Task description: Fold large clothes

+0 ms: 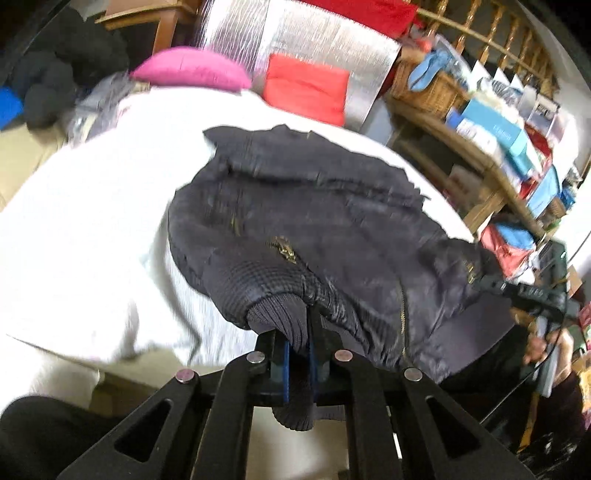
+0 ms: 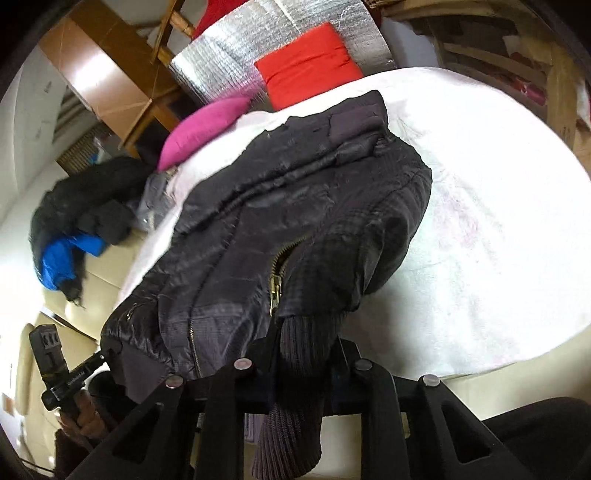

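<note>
Two grippers: one per hand, each clamped on a ribbed knit part of the same garment.
Garment: dark quilted jacket (image 1: 314, 221), gold zips, lying crumpled on the white-covered bed (image 1: 92, 221); collar end far from the cameras, ribbed ends nearest.
Left gripper (image 1: 299, 354): blue-padded fingers (image 1: 286, 363) pressed nearly together on a ribbed cuff (image 1: 280, 325), which bunches between them and hangs out below.
Right gripper (image 2: 306, 354): fingers closed on a thicker fold of ribbed knit (image 2: 306, 343); the pads themselves are hidden by the cloth, which drapes down through the frame.
Reason for hold: judged, gripping the knit ends gives a firm, non-slippery purchase and control of the near edge, so it can be lifted and carried toward the collar for a fold.
Step in hand: judged, early lift; no neat crease visible yet.
Risk: judged, slick padded shell may slump unevenly between the two grips.
Surroundings: pink cushion (image 1: 192, 70) and red cushion (image 1: 306, 88) beyond the bed; silver foil panel (image 1: 295, 33) behind; wicker shelf (image 1: 480, 155) crowded with boxes; dark and blue clothing pile (image 2: 74, 236) to one side.
</note>
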`<control>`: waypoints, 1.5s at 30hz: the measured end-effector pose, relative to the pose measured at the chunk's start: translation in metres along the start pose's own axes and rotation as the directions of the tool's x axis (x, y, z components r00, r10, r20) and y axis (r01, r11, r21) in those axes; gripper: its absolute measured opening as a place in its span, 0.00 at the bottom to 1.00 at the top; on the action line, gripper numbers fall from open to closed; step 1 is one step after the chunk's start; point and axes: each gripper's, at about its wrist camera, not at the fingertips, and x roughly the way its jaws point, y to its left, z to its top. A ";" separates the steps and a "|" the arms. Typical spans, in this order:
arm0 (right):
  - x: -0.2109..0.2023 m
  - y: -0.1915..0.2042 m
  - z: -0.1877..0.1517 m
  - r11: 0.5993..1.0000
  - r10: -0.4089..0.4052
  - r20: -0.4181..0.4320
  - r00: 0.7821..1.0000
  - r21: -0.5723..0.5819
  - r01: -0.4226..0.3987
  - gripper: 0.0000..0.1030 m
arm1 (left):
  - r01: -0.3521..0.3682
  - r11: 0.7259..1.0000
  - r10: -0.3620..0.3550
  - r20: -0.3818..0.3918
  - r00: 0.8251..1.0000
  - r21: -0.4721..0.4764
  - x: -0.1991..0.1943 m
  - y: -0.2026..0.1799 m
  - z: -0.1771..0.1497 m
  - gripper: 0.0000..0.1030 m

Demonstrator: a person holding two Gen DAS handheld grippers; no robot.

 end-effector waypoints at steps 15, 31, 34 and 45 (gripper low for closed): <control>-0.043 0.003 0.059 0.967 0.228 0.137 0.964 0.080 -0.240 0.15 | 0.067 0.995 -0.060 0.086 0.994 -0.077 -0.011 0.016 0.090 0.08; 0.087 0.012 0.322 0.967 0.176 0.299 0.938 0.128 -0.223 0.15 | -0.011 0.991 0.026 0.107 0.994 -0.137 0.133 0.070 0.348 0.09; 0.140 -0.005 0.355 0.968 0.131 0.271 0.954 0.173 -0.182 0.15 | -0.035 0.984 0.042 0.036 0.998 -0.174 0.199 0.089 0.373 0.08; 0.260 -0.076 0.381 0.921 0.086 0.152 0.985 0.366 -0.137 0.15 | -0.081 0.970 0.061 -0.093 0.994 -0.228 0.316 0.126 0.369 0.12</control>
